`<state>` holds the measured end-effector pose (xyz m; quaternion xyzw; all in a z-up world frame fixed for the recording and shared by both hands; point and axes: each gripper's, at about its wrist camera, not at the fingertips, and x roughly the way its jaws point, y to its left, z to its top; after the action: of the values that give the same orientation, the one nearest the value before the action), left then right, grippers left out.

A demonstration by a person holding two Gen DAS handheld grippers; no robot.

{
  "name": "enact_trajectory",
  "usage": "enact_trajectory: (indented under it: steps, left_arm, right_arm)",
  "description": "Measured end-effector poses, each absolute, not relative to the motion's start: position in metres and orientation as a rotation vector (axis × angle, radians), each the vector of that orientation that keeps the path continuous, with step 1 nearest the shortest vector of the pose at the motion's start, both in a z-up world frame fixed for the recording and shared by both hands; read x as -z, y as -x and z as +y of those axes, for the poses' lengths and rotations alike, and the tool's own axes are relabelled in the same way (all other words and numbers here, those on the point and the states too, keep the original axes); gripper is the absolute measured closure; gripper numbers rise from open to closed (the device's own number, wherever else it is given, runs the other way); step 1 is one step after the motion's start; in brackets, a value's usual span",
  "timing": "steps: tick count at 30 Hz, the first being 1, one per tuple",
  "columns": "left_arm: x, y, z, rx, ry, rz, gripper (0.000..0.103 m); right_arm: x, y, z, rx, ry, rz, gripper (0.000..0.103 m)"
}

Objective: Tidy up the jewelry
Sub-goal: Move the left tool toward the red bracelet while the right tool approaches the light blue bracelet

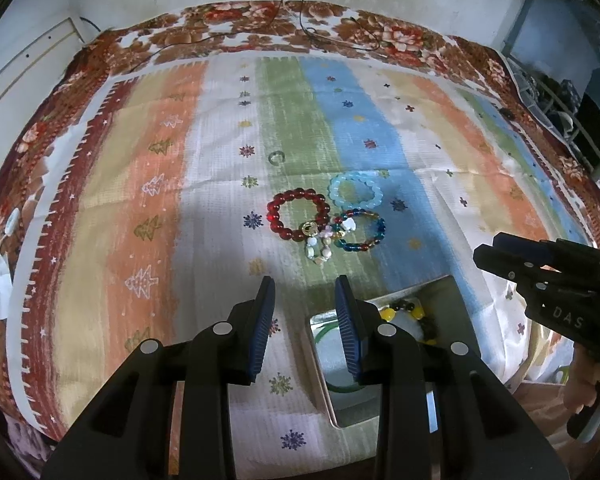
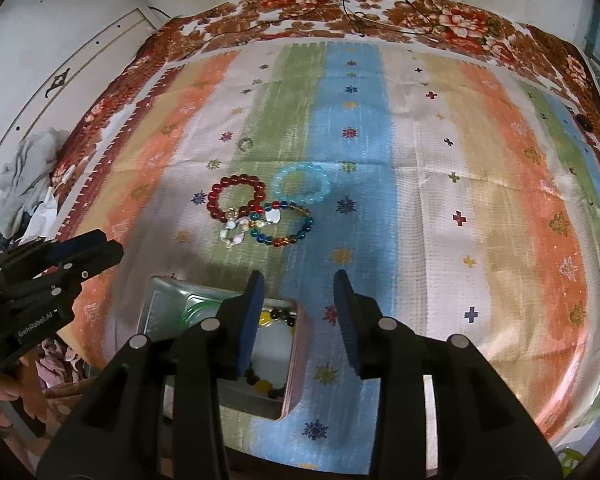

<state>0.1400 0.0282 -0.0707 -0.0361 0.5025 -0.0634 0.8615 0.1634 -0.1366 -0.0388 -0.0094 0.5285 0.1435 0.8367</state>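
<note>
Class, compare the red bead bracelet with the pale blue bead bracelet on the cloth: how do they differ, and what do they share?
The red bead bracelet is dark and glossy; the pale blue bead bracelet is milky and light. The red one touches the small charm bracelet; whether the blue one touches a neighbour is unclear. Red lies left, blue right. Both are round-bead loops lying flat outside the metal tin.

We see the tin (image 1: 452, 292) only in part, its near end cut off behind the left gripper (image 1: 306, 320), whose right finger (image 1: 350, 328) hides much of the green bangle (image 1: 328, 330) inside. In the right wrist view the right gripper (image 2: 298, 320) covers the middle of the yellow-and-dark bead bracelet (image 2: 274, 316). The small ring (image 1: 276, 157) toward the cloth's far edge is too small to identify.
</note>
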Motion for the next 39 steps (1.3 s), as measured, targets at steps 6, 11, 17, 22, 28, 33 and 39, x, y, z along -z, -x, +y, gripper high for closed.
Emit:
enact_trajectory:
  steps: [6,11,17,22,28,33,39]
  left_arm:
    - [0.078,-0.152,0.021,0.124,0.035,1.076,0.070]
    - [0.086,-0.165,0.020,0.110,0.019,1.095,0.070]
    - [0.101,-0.185,0.027,0.080,0.011,1.136,0.070]
    - [0.102,-0.194,0.028,0.085,0.020,1.136,0.070]
    - [0.116,-0.214,0.028,0.069,0.005,1.166,0.069]
    - [0.132,-0.230,0.039,0.038,0.032,1.205,0.069]
    - [0.141,-0.242,0.040,0.030,0.026,1.223,0.069]
  right_arm:
    - [0.044,-0.171,-0.134,-0.307,0.028,1.130,0.061]
    - [0.050,-0.188,-0.133,-0.295,0.025,1.143,0.061]
    - [0.060,-0.203,-0.131,-0.298,0.031,1.171,0.061]
    - [0.067,-0.215,-0.130,-0.299,0.039,1.189,0.060]
    - [0.075,-0.234,-0.127,-0.284,0.043,1.203,0.059]
    - [0.091,-0.251,-0.125,-0.259,0.052,1.231,0.059]
    - [0.112,-0.271,-0.127,-0.226,0.047,1.266,0.059]
